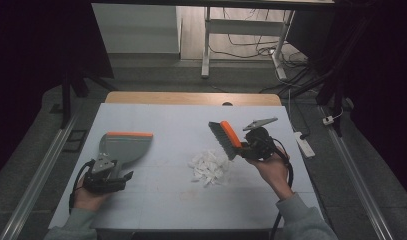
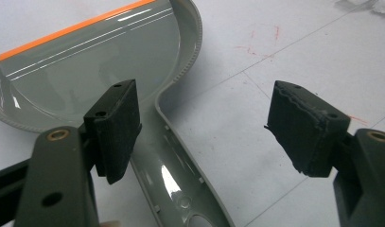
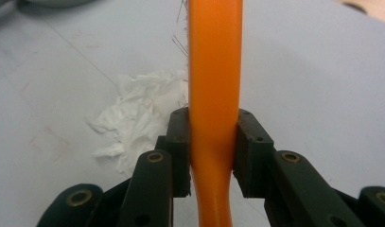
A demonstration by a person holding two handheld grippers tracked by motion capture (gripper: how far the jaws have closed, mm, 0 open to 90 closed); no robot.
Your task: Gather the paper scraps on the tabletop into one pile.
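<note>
My right gripper [image 1: 245, 148] is clamped on the orange handle of the brush [image 1: 225, 139], and I'm holding it up over the right half of the table [image 1: 171, 120]. In the right gripper view the handle [image 3: 214, 85] runs straight up between my two black jaws, squeezed tight on both sides, with a few bristles showing at its left edge near the top. The brush head points up and to the left in the high view, its dark bristles facing the pile of torn white paper scraps [image 1: 209, 167] that lies just beside and below it. The same scraps [image 3: 138, 120] sit on the table behind my jaws, to the left of the handle.

My left gripper [image 1: 118, 177] is wide apart, gripping nothing. It rests low at the near left of the table, right at the handle end of the grey dustpan [image 1: 125, 146]. In the left gripper view the dustpan [image 2: 100, 66] lies flat, its orange lip at the far edge, and its handle passes beside my left-hand jaw while the other jaw stands well clear over bare table.
</note>
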